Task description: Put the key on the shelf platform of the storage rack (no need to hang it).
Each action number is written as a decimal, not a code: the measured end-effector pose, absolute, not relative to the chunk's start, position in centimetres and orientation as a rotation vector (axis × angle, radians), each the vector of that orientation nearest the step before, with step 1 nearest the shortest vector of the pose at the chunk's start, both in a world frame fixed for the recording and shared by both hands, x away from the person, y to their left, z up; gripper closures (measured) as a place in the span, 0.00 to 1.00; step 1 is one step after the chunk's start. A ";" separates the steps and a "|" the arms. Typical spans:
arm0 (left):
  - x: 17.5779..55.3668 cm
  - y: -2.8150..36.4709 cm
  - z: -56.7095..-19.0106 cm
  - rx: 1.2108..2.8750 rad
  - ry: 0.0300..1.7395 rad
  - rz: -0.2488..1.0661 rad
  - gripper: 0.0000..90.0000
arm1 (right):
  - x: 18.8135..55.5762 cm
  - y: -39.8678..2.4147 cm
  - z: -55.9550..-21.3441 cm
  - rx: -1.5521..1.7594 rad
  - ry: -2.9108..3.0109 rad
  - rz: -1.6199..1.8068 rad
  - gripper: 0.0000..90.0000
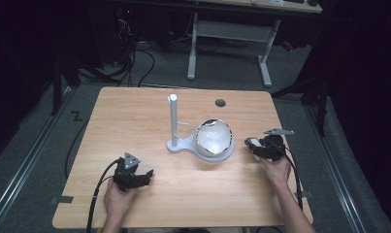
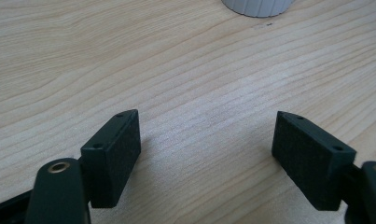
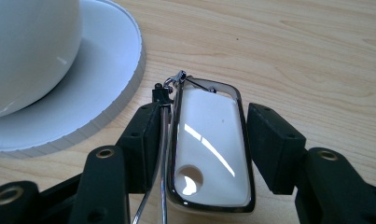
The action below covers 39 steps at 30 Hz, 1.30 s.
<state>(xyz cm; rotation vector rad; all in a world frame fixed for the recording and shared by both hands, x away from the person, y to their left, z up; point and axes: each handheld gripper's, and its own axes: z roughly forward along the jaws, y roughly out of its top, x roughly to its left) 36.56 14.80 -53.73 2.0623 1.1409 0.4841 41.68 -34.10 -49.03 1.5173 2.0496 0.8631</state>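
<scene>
Gripping the white, chrome-rimmed key fob [image 3: 212,149] by its long edges, our right gripper [image 3: 202,144] must squeeze gently, since we judge it light, stiff and slippery.

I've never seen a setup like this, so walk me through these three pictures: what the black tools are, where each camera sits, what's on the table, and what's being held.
A person sits at a wooden table with a hand-held two-jaw tool in each hand; there is no robot arm. The high view looks down from above the person. The other two views come from small cameras riding on each tool, looking along its black jaws.

On the table stands a white stand with an upright post, and a white rounded bowl-like piece on its round base.

The left gripper rests near the table's front with its jaws wide apart and nothing between them. The right gripper is closed on a small glossy white tag with a chrome rim, which has a thin wire clasp at its far end.
</scene>
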 end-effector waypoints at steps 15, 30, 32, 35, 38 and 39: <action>36.6 14.8 -53.7 2.063 1.141 0.484 0.27 | 39.1 -33.8 -46.5 1.442 2.045 0.929 0.52; 36.6 14.8 -53.7 2.063 1.141 0.485 0.27 | 34.6 -33.3 -45.4 1.401 2.063 1.011 0.52; 36.6 14.8 -53.7 2.062 1.141 0.485 0.27 | 34.0 -33.0 -45.2 1.391 2.068 1.028 0.52; 36.6 14.8 -53.7 2.063 1.141 0.485 0.27 | 33.1 -32.3 -45.0 1.370 2.081 1.042 0.52; 36.6 14.8 -53.7 2.063 1.141 0.486 0.27 | 32.4 -31.7 -44.7 1.343 2.095 1.063 0.52; 36.6 14.8 -53.7 2.063 1.141 0.486 0.27 | 32.3 -31.5 -44.6 1.330 2.101 1.069 0.52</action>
